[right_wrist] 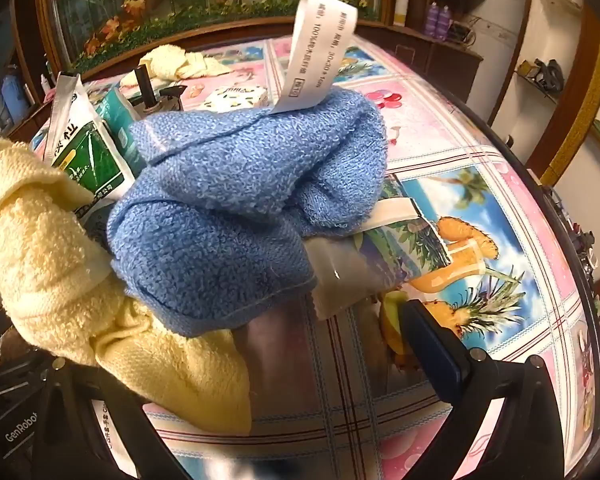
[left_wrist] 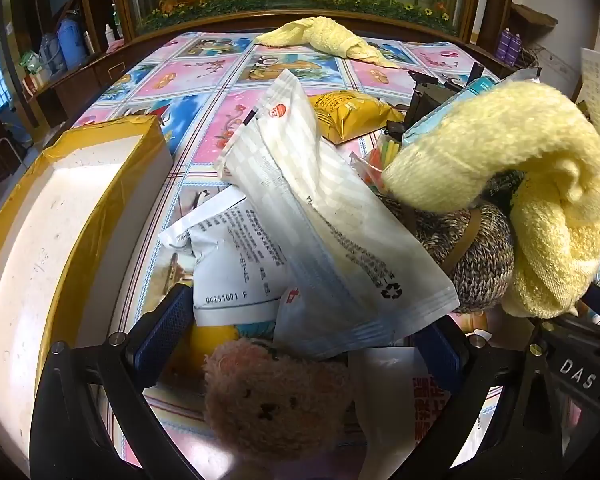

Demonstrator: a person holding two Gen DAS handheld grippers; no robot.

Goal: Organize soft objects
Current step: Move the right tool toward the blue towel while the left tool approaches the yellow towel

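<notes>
In the left wrist view my left gripper (left_wrist: pixel 300 332) stands open around a pile: a tan teddy bear (left_wrist: pixel 268 396) lies between its fingers, with white snack packets (left_wrist: pixel 320 216) on top. A rolled yellow towel (left_wrist: pixel 500 168) lies at right over a knitted brown toy (left_wrist: pixel 476 256). Another yellow towel (left_wrist: pixel 320 36) lies at the far table edge. In the right wrist view my right gripper (right_wrist: pixel 252 360) is open over a blue towel (right_wrist: pixel 236 200) with a white label, which rests on the yellow towel (right_wrist: pixel 60 264). Its left finger is hidden by the towels.
A white foam box (left_wrist: pixel 60 216) with yellow tape stands at the left. A yellow snack bag (left_wrist: pixel 348 114) and a green packet (right_wrist: pixel 88 152) lie in the pile. A patterned box (right_wrist: pixel 236 98) sits farther back. The round table (right_wrist: pixel 480 160) has a wooden rim.
</notes>
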